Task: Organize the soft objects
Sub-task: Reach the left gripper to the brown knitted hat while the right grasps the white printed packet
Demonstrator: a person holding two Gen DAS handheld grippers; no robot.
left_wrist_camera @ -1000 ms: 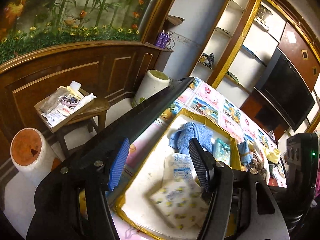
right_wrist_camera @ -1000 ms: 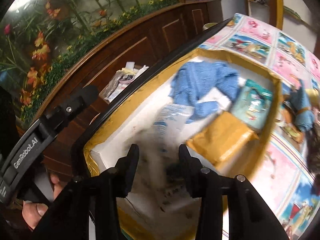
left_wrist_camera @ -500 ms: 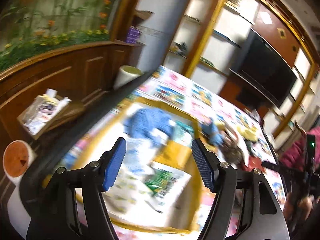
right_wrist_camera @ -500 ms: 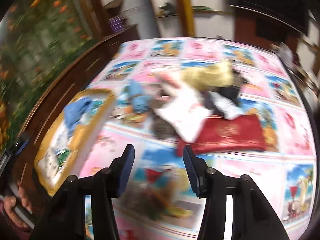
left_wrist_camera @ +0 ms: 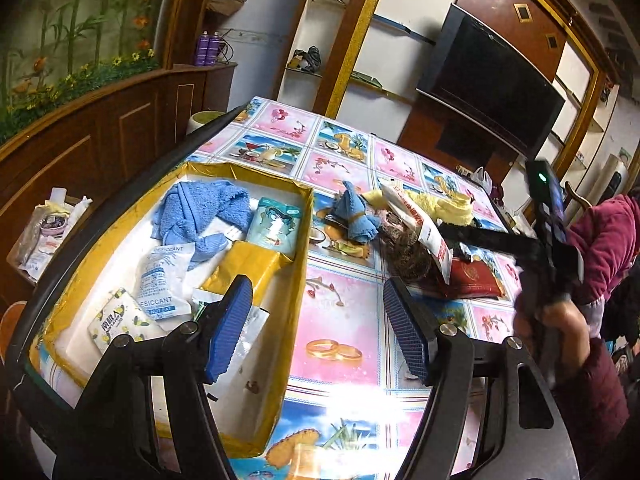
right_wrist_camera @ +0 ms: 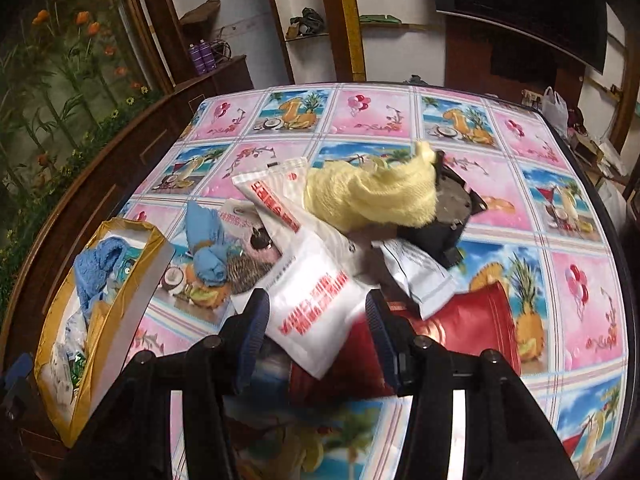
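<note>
A yellow-rimmed box (left_wrist_camera: 298, 256) at the table's left holds a blue towel (left_wrist_camera: 200, 208), a desiccant pack (left_wrist_camera: 162, 280), a teal pouch (left_wrist_camera: 274, 222) and a yellow packet (left_wrist_camera: 244, 272); the box also shows in the right wrist view (right_wrist_camera: 120, 300). A pile in the table's middle has a white pouch with red print (right_wrist_camera: 316, 304), a yellow cloth (right_wrist_camera: 376, 196), a rolled blue cloth (right_wrist_camera: 206, 248), a red pouch (right_wrist_camera: 480, 320) and a silver pouch (right_wrist_camera: 420, 272). My left gripper (left_wrist_camera: 316, 332) is open and empty beside the box. My right gripper (right_wrist_camera: 318, 334) is open, its jaws either side of the white pouch.
A black object (right_wrist_camera: 452, 216) lies under the yellow cloth. A brown furry item (left_wrist_camera: 408, 256) sits in the pile. A side table with clutter (left_wrist_camera: 48, 228) stands left of the table. A TV (left_wrist_camera: 492, 76) hangs behind. The patterned tablecloth (right_wrist_camera: 560, 200) covers the table.
Both grippers swung away from the box. The right one moved from over the box to the pile in the table's middle and now straddles the white pouch. The left one pulled back.
</note>
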